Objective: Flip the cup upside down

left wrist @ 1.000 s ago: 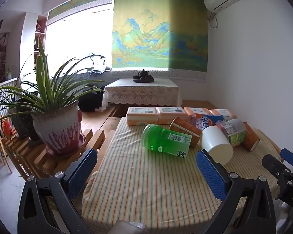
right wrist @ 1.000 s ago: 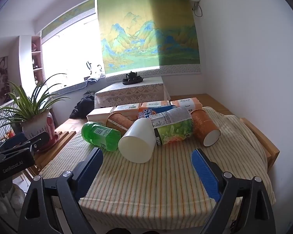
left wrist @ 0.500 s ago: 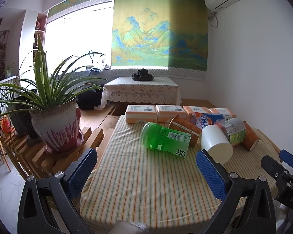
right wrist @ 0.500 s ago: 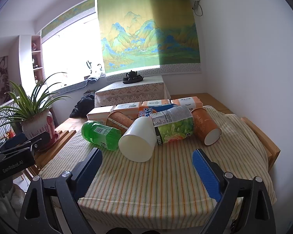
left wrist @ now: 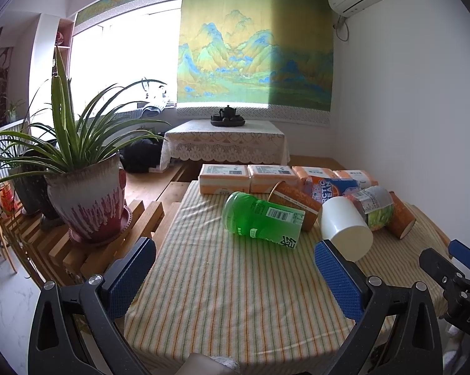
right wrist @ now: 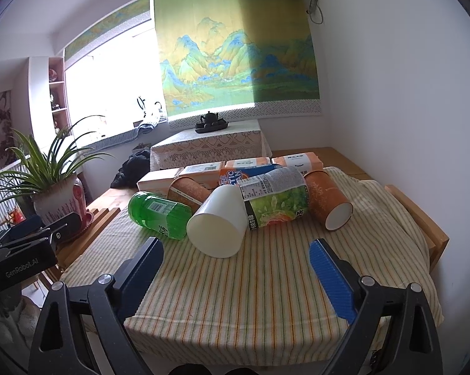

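Two grippers are hovering over the near table edge, left (left wrist: 235, 276) and right (right wrist: 236, 268), jaws standing apart, gripping nothing. One striped table (right wrist: 250, 297) is bearing four packs (left wrist: 224, 178), three bottles (left wrist: 261, 218), two orange cups (right wrist: 328, 203) and one white cup (right wrist: 217, 223), lying sideways, leaning against the bottles mid-table.

White cup (right wrist: 217, 226): smooth, matt. Green bottle (right wrist: 158, 214): glossy clear plastic, paper label. Worktop cloth (right wrist: 266, 281): striped woven fabric, matt. Slatted stand (left wrist: 78, 250): bare wood. Hand-held gripper pads (right wrist: 331, 284): ribbed blue; frame black plastic.
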`<state>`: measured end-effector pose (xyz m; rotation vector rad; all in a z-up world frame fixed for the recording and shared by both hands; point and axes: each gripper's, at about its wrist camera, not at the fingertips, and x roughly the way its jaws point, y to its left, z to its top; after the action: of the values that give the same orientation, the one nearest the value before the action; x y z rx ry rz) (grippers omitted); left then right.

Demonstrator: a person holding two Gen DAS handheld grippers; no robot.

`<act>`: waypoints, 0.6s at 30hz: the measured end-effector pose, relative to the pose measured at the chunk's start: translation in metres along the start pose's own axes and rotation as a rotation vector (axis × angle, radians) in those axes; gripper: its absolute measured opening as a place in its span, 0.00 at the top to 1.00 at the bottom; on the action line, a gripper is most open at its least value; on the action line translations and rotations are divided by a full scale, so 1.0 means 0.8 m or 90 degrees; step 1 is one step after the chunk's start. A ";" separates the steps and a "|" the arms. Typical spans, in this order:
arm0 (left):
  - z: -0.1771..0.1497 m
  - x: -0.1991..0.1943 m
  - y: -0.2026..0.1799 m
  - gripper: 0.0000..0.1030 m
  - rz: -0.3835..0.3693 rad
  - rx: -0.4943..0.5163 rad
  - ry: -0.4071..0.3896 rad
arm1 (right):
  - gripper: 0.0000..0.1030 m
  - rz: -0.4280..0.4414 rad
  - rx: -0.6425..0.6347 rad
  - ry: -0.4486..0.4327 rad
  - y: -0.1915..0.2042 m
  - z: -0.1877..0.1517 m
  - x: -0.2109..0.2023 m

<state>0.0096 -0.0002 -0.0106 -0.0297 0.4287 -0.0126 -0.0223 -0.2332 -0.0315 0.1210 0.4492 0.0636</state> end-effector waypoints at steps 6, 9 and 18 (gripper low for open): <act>0.000 0.001 0.001 0.00 -0.001 -0.002 0.001 | 0.10 -0.001 0.002 0.000 -0.002 -0.001 0.001; 0.001 0.002 0.002 0.00 -0.001 -0.004 0.002 | 0.10 0.000 0.003 0.002 -0.003 -0.002 0.001; 0.001 0.003 0.001 0.00 -0.002 -0.002 0.005 | 0.10 -0.002 0.004 0.004 -0.004 -0.004 0.004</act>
<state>0.0124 0.0002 -0.0112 -0.0340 0.4361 -0.0151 -0.0208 -0.2360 -0.0358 0.1270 0.4558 0.0598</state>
